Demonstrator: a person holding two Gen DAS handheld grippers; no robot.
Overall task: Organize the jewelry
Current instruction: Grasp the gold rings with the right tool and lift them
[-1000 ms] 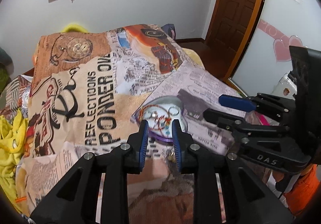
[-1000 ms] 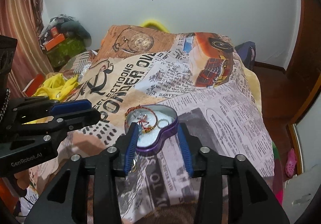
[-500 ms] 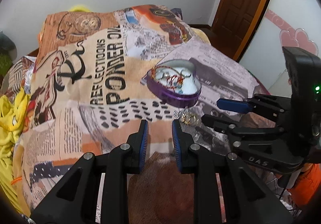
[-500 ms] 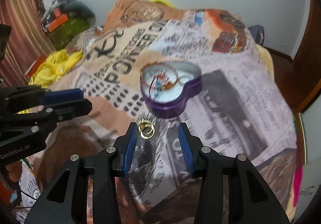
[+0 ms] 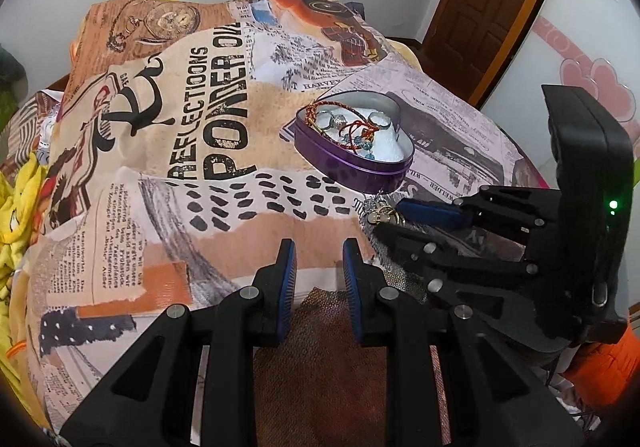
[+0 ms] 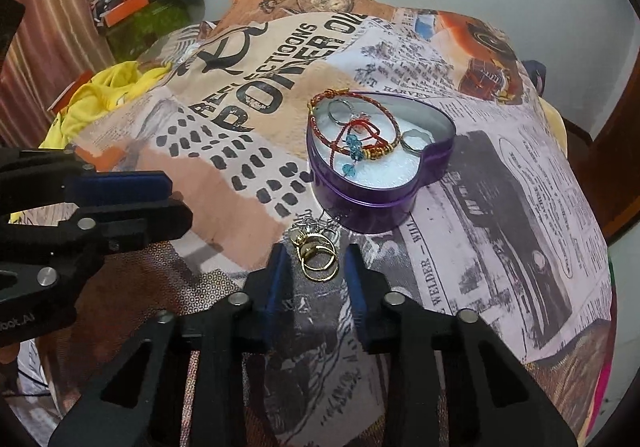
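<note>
Jaws, right gripper [image 6: 316, 267]: parted, narrow gap, empty; the fingers flank the gold rings [image 6: 318, 261] without touching them, as far as the right wrist view shows.
Jaws, left gripper [image 5: 318, 267]: parted, narrow gap, empty; poised over bare cloth [image 5: 160, 175], well to the left of the rings.

Item 1. Tin [image 6: 380, 199]: purple, heart-shaped, lid off, white lining. Stands on the printed cloth near the middle of the bed.

Item 2. Contents of tin: red braided bracelet [image 6: 394, 123] looped along the rim; red cord with blue beads [image 6: 354, 145]; two silver rings, one at the back [image 6: 340, 113], one at the right [image 6: 416, 139]. All lie inside, loosely overlapped.

Item 3. Gold rings, two joined or stacked, on the cloth just in front of the tin. In the left wrist view they show at the tip of the right gripper [image 5: 384, 215].

Item 4. Silver piece [image 6: 312, 225], small and tangled, between the gold rings and the tin wall; kind not legible.

Status: task judged largely done. Filed: bracelet, cord, two silver rings. Outstanding: gold rings and silver piece, both outside the tin. Step in hand, by judgement: right gripper to close on the gold rings and carry them into the tin. No lid in view.
</note>
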